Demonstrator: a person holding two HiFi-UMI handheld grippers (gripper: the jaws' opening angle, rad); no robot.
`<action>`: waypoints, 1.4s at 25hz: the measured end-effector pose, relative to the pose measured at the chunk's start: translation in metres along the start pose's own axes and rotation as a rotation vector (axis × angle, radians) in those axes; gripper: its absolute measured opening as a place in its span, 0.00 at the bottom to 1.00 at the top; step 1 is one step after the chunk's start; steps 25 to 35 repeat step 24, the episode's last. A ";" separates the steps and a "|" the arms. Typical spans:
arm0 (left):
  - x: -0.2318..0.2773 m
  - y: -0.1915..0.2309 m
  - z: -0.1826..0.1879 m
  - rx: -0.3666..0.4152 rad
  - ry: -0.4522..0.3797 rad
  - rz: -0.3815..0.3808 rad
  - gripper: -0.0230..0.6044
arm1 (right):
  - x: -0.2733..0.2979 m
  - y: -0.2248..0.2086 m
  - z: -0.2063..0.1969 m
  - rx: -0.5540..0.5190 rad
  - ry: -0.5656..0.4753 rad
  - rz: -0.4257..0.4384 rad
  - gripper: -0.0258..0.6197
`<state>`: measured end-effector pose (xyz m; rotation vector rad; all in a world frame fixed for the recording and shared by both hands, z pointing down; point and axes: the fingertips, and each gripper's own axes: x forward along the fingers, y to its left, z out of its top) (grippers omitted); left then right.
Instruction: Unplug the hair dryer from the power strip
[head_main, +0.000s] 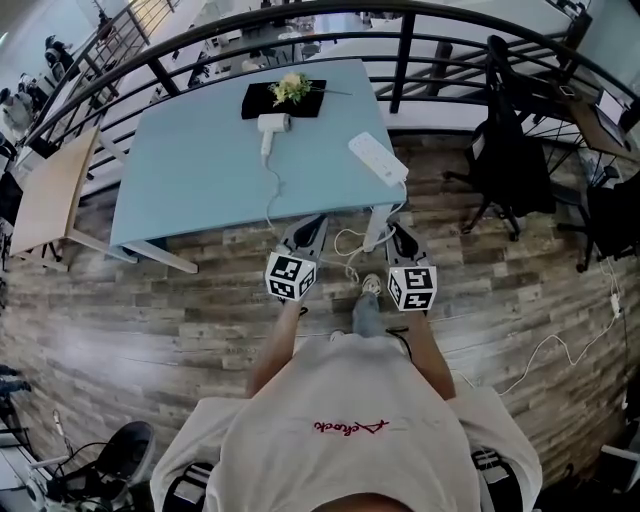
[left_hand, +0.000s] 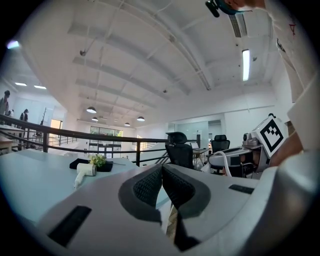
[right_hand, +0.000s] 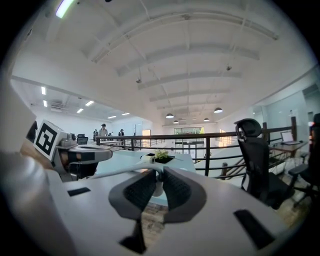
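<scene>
In the head view, the white hair dryer (head_main: 272, 125) lay on the light-blue table (head_main: 190, 170), its cord (head_main: 270, 200) trailing off the near edge. The power strip (head_main: 378, 158) lay near it on the right. In the left gripper view, the left gripper (left_hand: 162, 169) was clenched on nothing. In the right gripper view, the right gripper (right_hand: 159, 172) stood slightly parted, seemingly empty.
</scene>
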<state>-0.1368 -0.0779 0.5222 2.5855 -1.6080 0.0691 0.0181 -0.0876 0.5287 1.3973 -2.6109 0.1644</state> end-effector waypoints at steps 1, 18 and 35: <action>-0.005 -0.003 -0.002 -0.002 -0.001 -0.001 0.05 | -0.005 0.003 -0.001 -0.001 -0.001 -0.001 0.12; -0.030 -0.039 -0.005 -0.003 -0.004 -0.008 0.05 | -0.048 0.009 -0.008 -0.005 -0.002 -0.012 0.12; -0.030 -0.041 -0.007 -0.004 -0.001 -0.010 0.05 | -0.050 0.008 -0.009 -0.013 -0.006 -0.010 0.12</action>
